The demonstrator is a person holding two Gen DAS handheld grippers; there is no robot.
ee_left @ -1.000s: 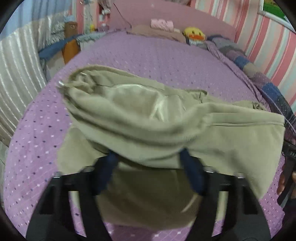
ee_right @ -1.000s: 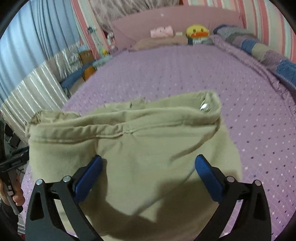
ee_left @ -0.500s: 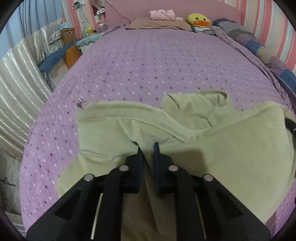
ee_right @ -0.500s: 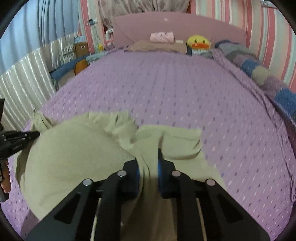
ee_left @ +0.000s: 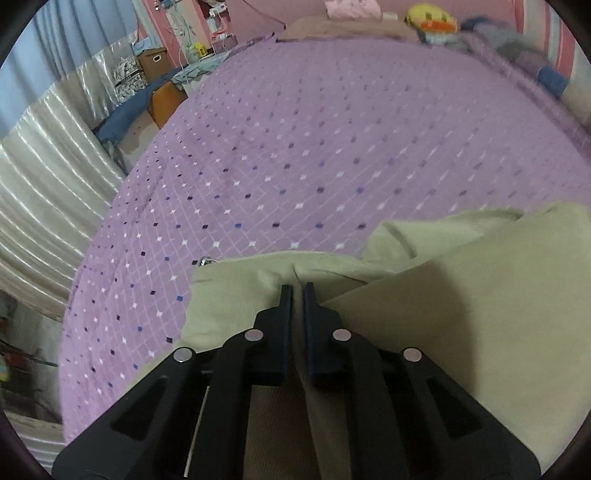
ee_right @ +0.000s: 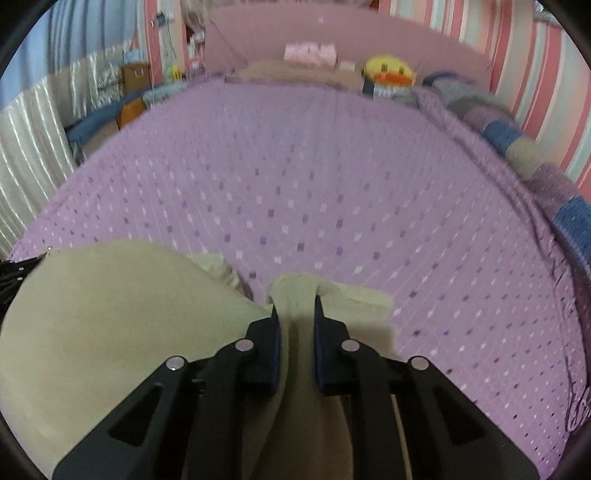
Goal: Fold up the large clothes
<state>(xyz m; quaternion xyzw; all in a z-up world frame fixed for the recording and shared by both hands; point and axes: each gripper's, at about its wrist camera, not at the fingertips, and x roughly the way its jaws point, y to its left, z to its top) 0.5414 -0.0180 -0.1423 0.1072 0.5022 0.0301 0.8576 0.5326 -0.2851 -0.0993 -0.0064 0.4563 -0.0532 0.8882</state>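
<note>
A bed (ee_left: pixel 332 147) with a purple dotted spread fills both views, running back to a pink headboard (ee_right: pixel 332 33). Along its right side lies a patchwork blanket (ee_right: pixel 517 144); silvery curtains (ee_left: pixel 44 177) hang to the left. The garment (ee_left: pixel 461 314) — a khaki piece, bunched and partly doubled over — lies on the near end of the bed, its fabric spreading between the two grippers. The left gripper (ee_left: pixel 297 290) is clamped on a fold at the garment's left edge, jaws nearly together with cloth pinched between them. The right gripper (ee_right: pixel 297 310) likewise grips a raised ridge of the garment's right edge, cloth standing up between its jaws. A pillow (ee_right: pixel 295 72), a duck plush (ee_right: pixel 389 72) and a small metal eyelet (ee_left: pixel 203 261) at the garment's corner are the smaller things in sight.
</note>
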